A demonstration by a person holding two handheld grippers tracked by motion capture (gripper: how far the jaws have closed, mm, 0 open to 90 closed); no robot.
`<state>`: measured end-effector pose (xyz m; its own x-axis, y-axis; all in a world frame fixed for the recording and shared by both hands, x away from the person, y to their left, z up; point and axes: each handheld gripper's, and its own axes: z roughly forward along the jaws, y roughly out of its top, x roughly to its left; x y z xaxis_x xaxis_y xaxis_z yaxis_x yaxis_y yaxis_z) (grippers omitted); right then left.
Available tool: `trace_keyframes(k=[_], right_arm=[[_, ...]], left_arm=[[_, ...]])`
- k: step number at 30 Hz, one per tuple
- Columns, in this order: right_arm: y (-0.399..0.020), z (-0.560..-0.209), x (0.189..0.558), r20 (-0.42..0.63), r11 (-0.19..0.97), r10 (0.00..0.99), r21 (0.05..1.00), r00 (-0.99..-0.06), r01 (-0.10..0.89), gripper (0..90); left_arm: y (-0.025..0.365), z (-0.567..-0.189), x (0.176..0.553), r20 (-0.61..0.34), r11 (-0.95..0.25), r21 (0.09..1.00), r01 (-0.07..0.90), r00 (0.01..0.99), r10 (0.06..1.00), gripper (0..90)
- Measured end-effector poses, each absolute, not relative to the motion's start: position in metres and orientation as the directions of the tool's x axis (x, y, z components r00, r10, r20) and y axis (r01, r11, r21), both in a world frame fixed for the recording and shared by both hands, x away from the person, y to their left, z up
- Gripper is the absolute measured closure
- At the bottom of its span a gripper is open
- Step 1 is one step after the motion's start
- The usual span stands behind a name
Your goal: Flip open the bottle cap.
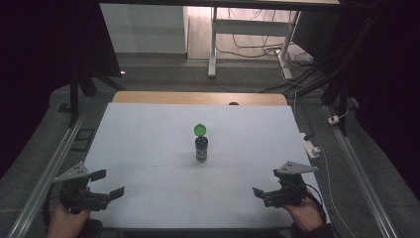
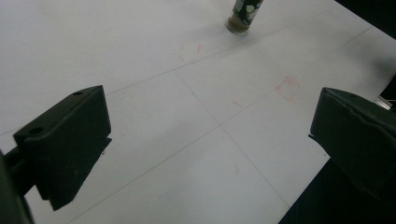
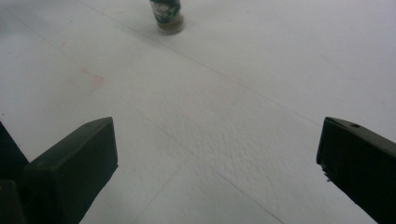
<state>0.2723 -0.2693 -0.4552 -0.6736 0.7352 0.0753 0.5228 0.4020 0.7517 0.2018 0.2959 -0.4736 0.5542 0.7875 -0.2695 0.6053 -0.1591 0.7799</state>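
Grippers rest at the near corners of the table [image 1: 148,129], left gripper [image 1: 102,185] and right gripper [image 1: 267,193] both with jaws spread and empty. Mid-table, well apart from both, stands a small dark jar [image 1: 201,148], its green lid [image 1: 200,130] flipped up. This looks like the start; next would be reaching in to steady the jar.

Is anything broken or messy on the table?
Nothing looks broken or spilled. The small dark jar stands upright mid-table, its green lid flipped open above it. Faint reddish marks stain the white table. Both grippers, left and right, are open.
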Motion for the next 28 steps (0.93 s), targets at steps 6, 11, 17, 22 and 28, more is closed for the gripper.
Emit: trace_keyframes(k=[6, 11, 17, 22, 28], right_arm=[[-0.29, -0.456, 0.263, 0.09, 0.361, 0.773, 0.751, -0.628, 0.553, 0.0], [-0.303, -0.457, 0.256, 0.108, 0.326, 0.798, 0.75, -0.593, 0.576, 0.0], [-0.313, -0.457, 0.251, 0.126, 0.293, 0.815, 0.752, -0.565, 0.591, 0.0], [-0.316, -0.457, 0.248, 0.125, 0.286, 0.826, 0.748, -0.55, 0.599, 0.0], [-0.318, -0.457, 0.248, 0.13, 0.281, 0.832, 0.74, -0.539, 0.611, 0.0]], left_arm=[[0.302, -0.475, 0.194, -0.248, -0.164, 0.773, 0.613, 0.531, 0.81, 0.0], [0.302, -0.479, 0.19, -0.234, -0.185, 0.758, 0.625, 0.527, 0.817, 0.0], [0.301, -0.48, 0.186, -0.216, -0.208, 0.739, 0.641, 0.518, 0.828, 0.0], [0.3, -0.48, 0.185, -0.202, -0.232, 0.719, 0.655, 0.516, 0.833, 0.0], [0.299, -0.48, 0.187, -0.203, -0.236, 0.71, 0.663, 0.514, 0.834, 0.0]])
